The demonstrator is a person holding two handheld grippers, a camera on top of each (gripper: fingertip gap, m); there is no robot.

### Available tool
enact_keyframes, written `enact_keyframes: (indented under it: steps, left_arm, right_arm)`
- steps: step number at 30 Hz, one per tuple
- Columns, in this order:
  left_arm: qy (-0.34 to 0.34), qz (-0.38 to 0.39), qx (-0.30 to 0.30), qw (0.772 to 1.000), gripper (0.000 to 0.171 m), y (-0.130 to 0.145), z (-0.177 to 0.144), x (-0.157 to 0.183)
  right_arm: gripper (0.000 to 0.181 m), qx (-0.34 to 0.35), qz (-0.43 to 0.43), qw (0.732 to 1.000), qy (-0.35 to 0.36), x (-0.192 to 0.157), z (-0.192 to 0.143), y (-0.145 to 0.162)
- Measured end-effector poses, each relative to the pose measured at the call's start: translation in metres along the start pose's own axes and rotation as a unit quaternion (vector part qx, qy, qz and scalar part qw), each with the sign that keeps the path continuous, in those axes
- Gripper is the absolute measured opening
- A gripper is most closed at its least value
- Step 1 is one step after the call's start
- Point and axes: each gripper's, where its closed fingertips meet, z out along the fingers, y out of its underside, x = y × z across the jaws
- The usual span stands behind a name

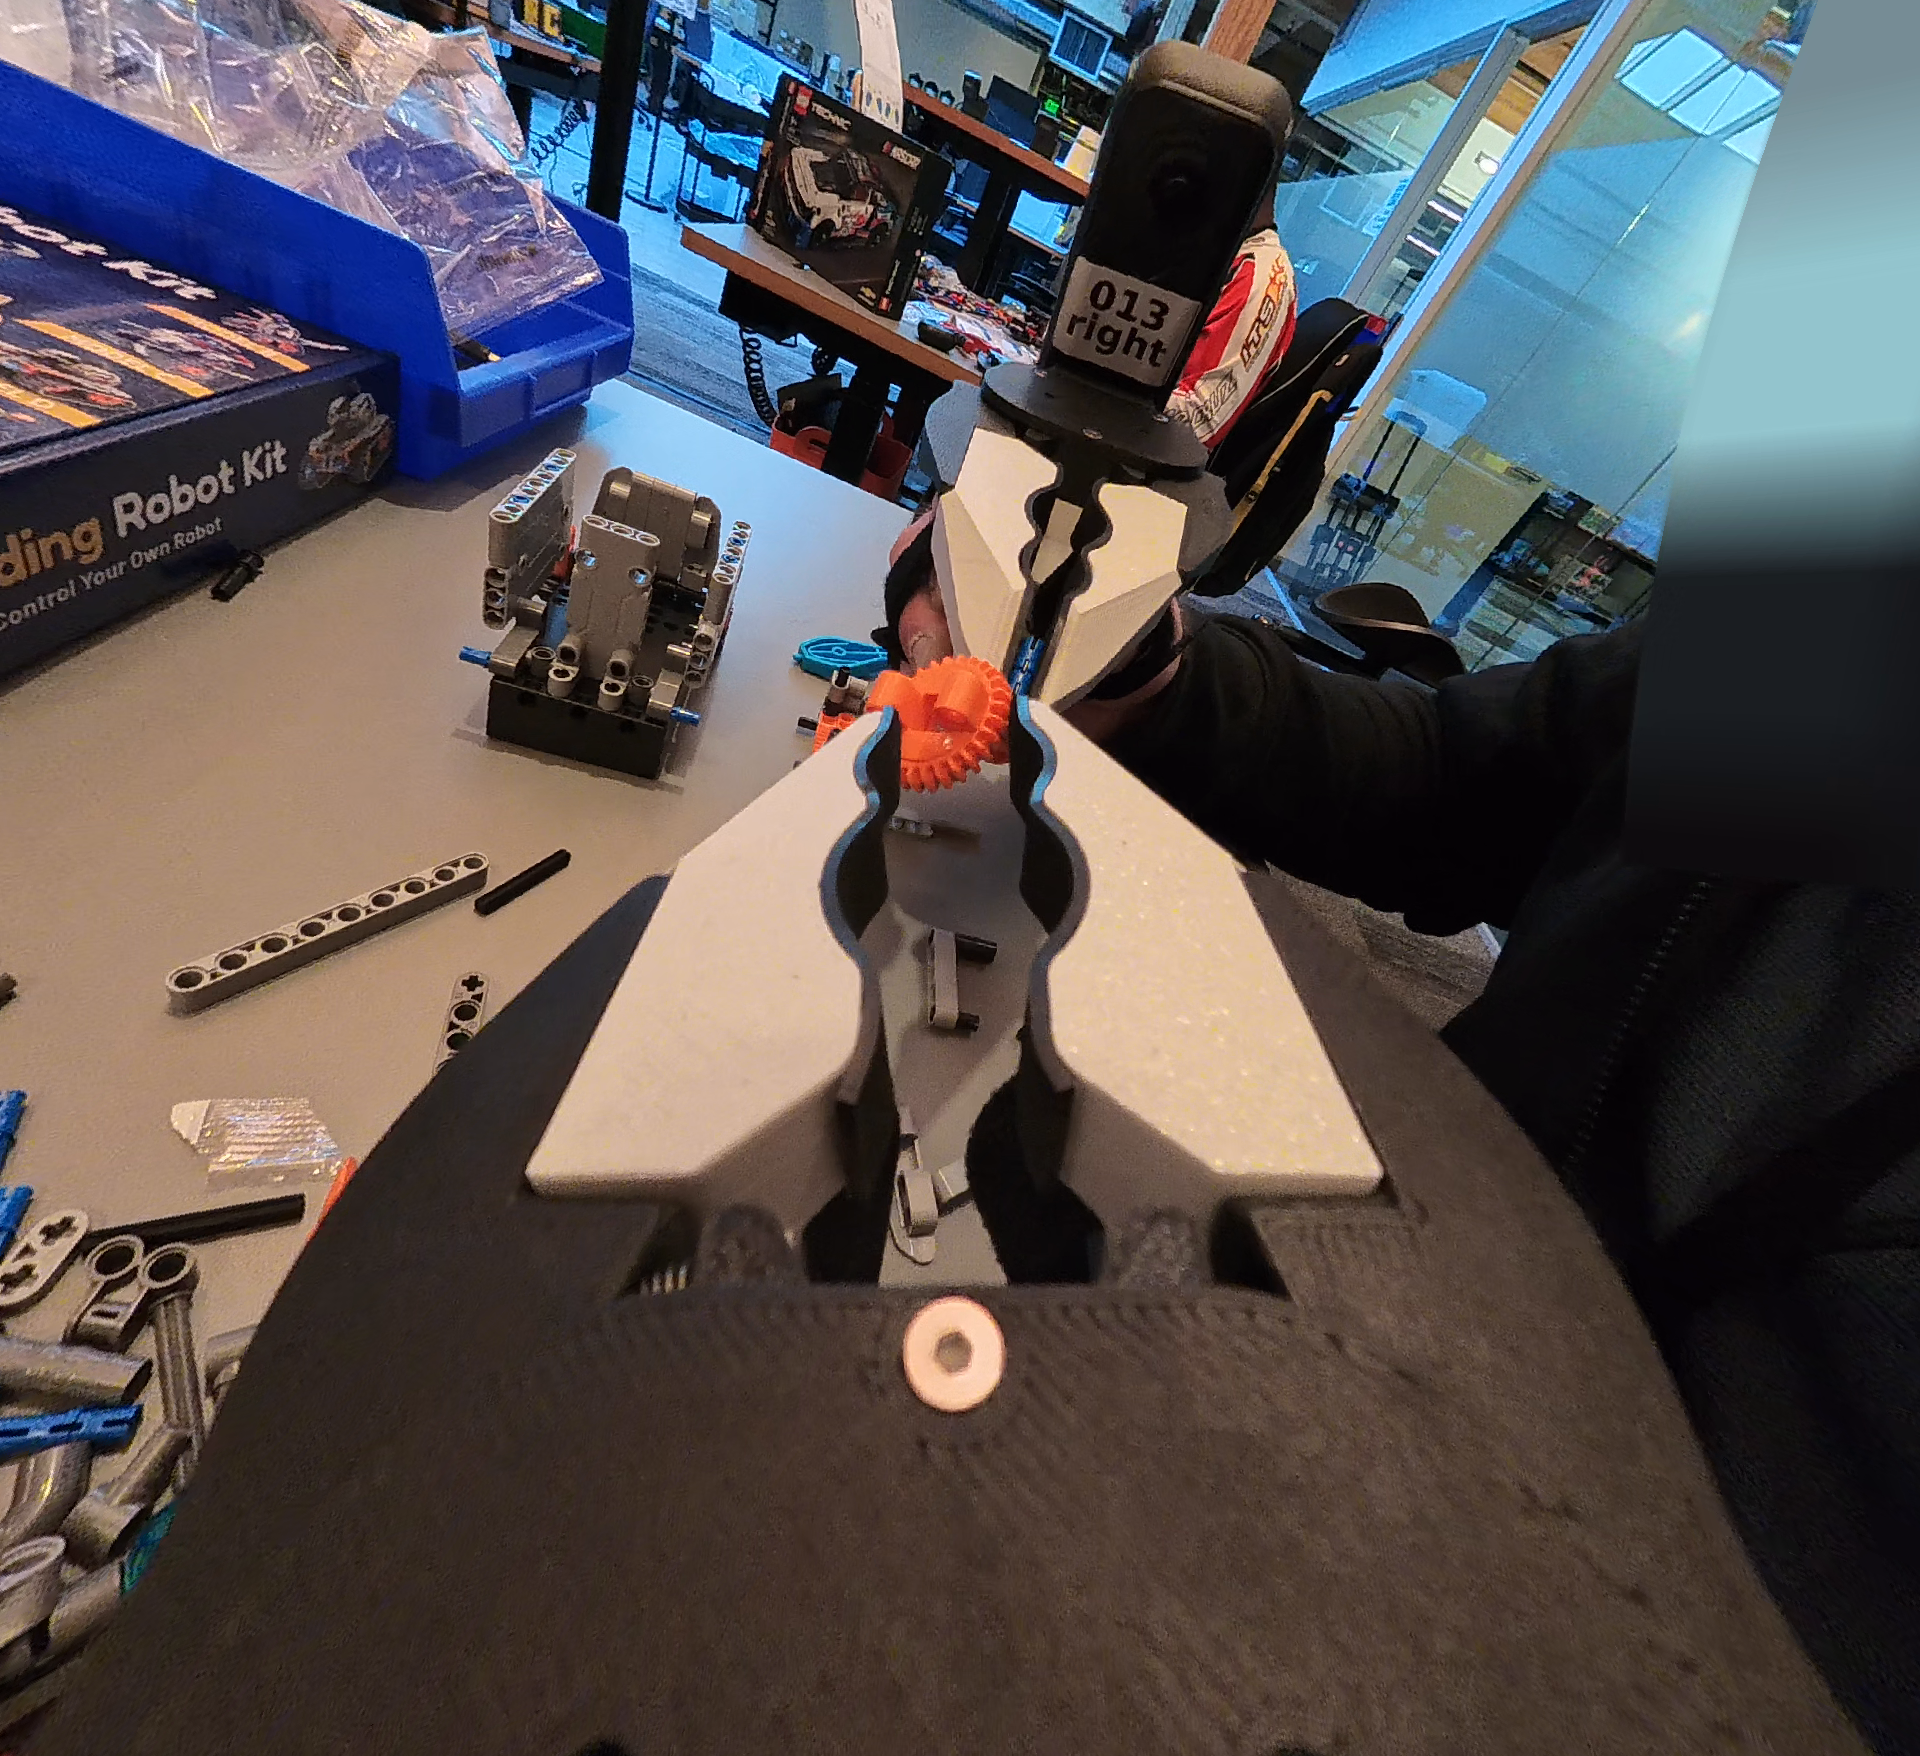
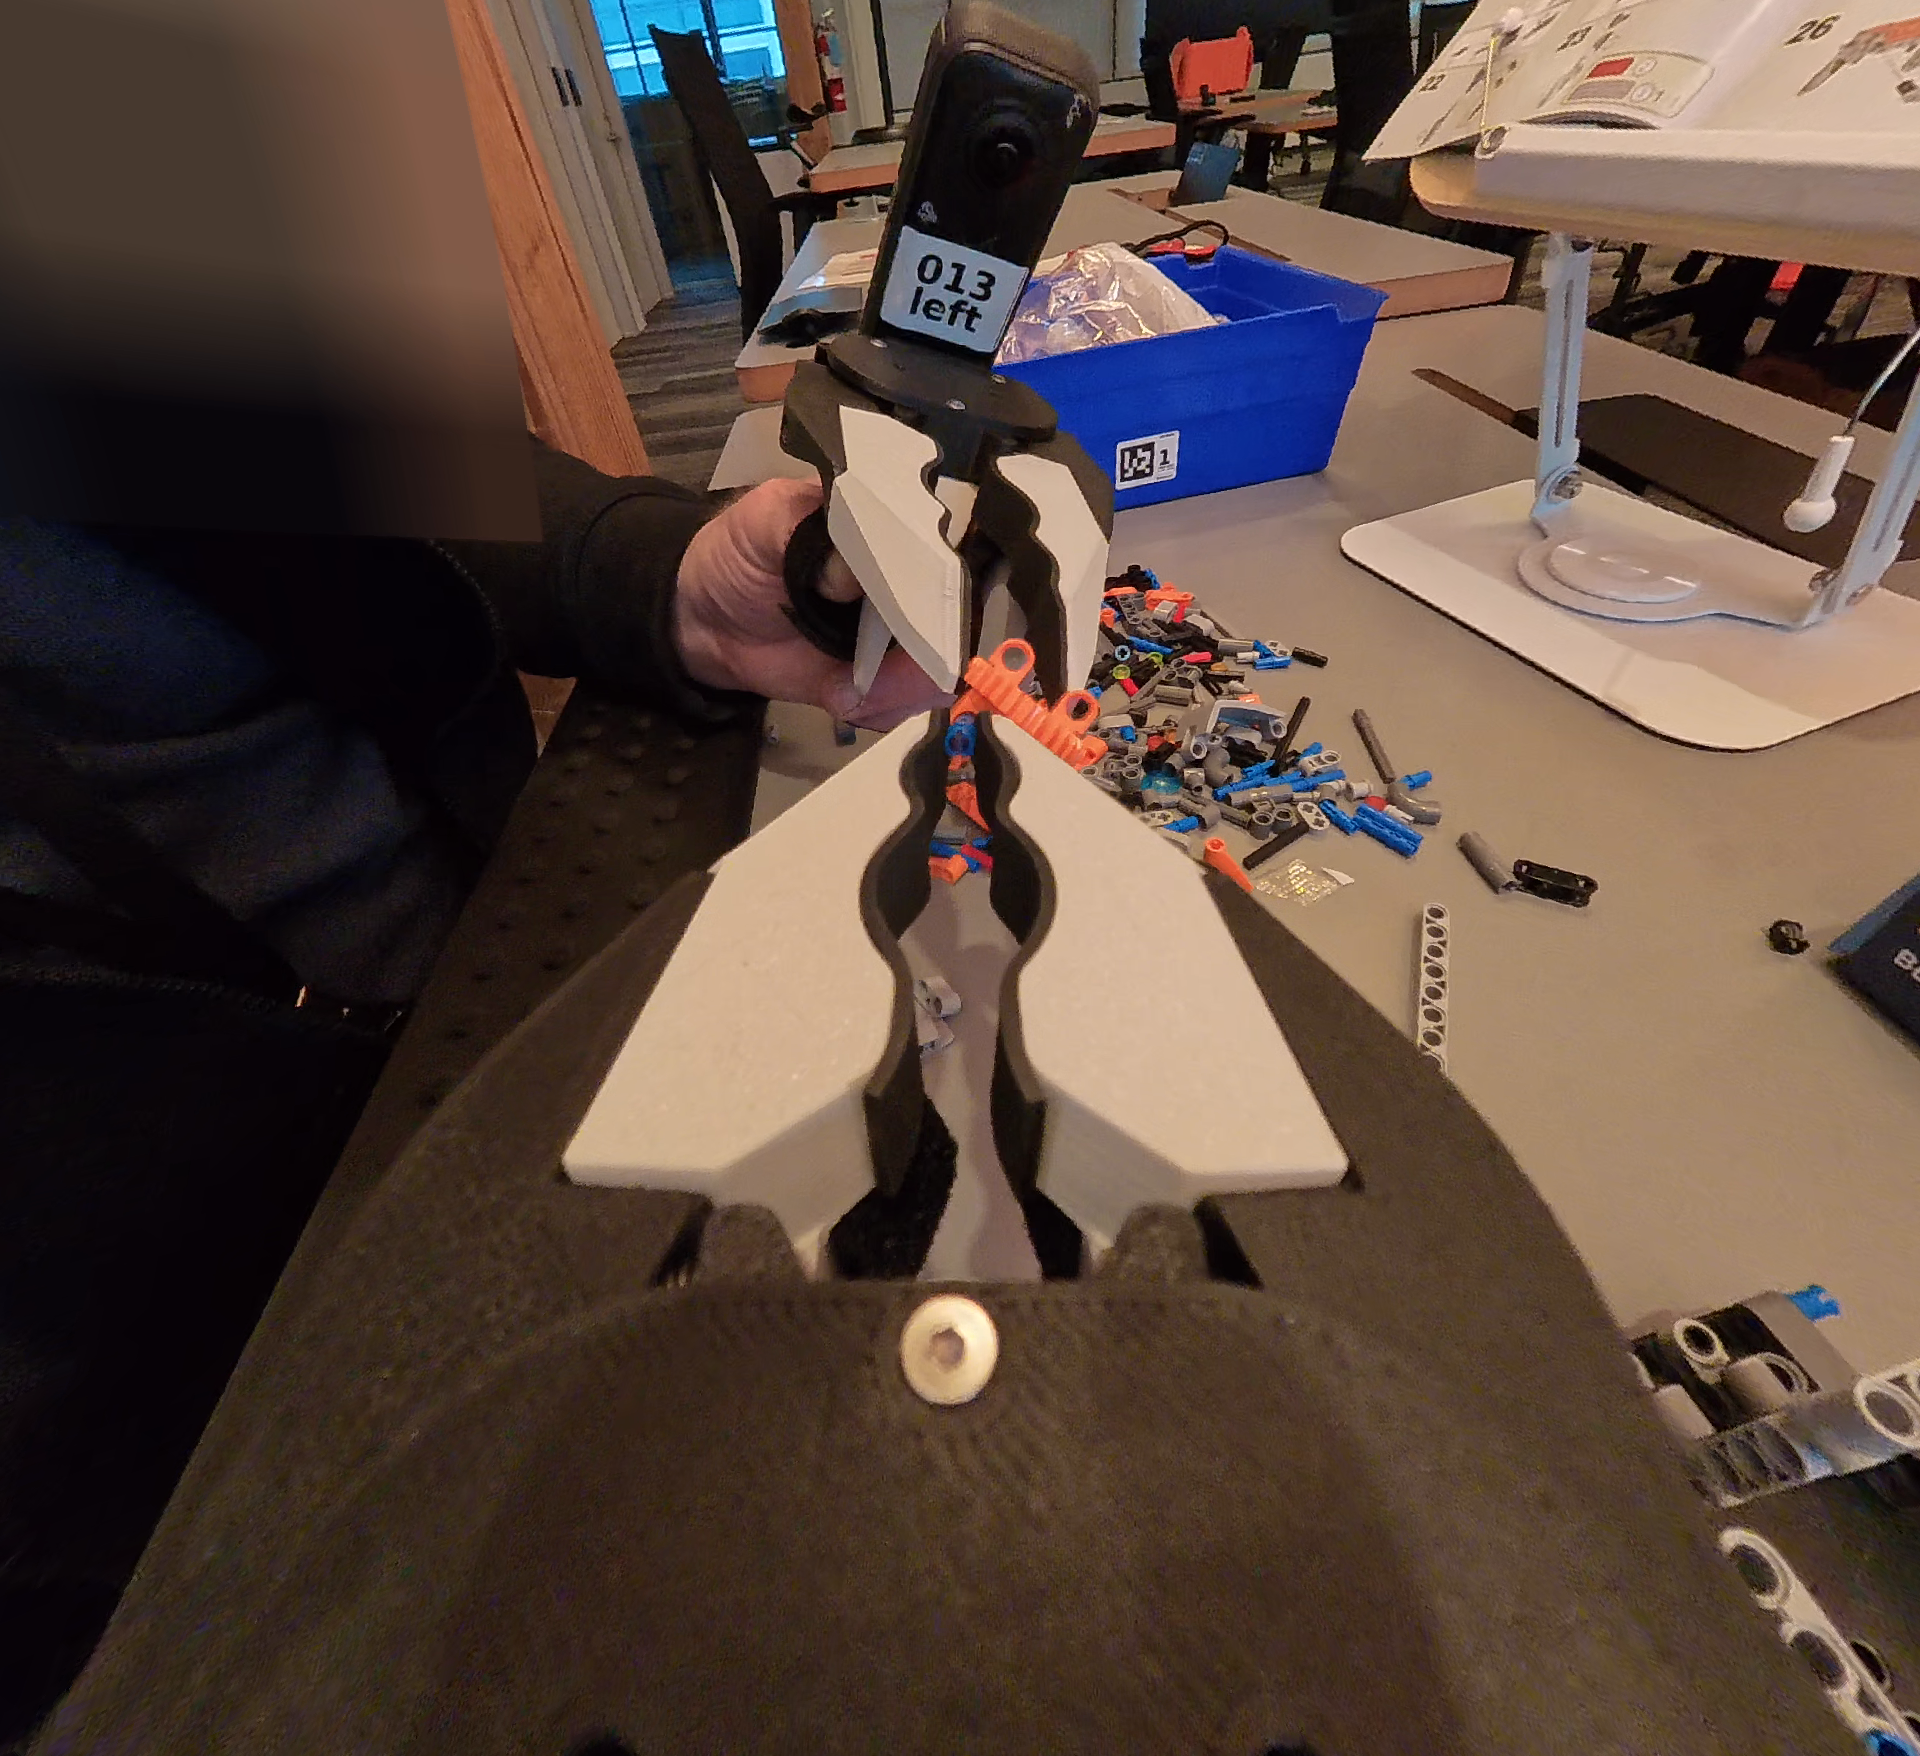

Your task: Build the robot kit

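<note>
Here we see the left gripper (image 1: 951,730) clamped on an orange gear (image 1: 943,719), held above the grey table (image 1: 312,771), tip to tip with the right gripper (image 2: 971,719), which pinches a blue pin (image 2: 961,738).

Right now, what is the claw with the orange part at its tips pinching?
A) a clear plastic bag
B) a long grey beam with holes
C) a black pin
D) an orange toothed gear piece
D: the left claw is closed on the orange toothed gear piece at its tips, held up above the grey table; the long grey beam lies flat on the table.
</note>
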Motion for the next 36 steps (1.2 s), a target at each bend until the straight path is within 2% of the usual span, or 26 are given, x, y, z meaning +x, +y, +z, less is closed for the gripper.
enact_keyframes:
  steps: [10, 30, 36]
  left_arm:
    - [0.012, -0.016, 0.023, 1.000, 0.018, -0.005, 0.001, 0.004]
    - [-0.001, 0.006, 0.048, 0.999, 0.018, -0.017, 0.001, 0.009]
    - [0.009, 0.001, 0.064, 0.998, 0.018, -0.022, 0.002, 0.012]
  right_arm:
    - [0.003, 0.023, 0.019, 0.999, -0.019, -0.002, -0.003, -0.007]
    - [0.003, 0.055, 0.088, 0.993, -0.047, -0.002, -0.001, -0.014]
    - [0.003, 0.089, 0.156, 0.979, -0.095, -0.004, -0.004, -0.021]
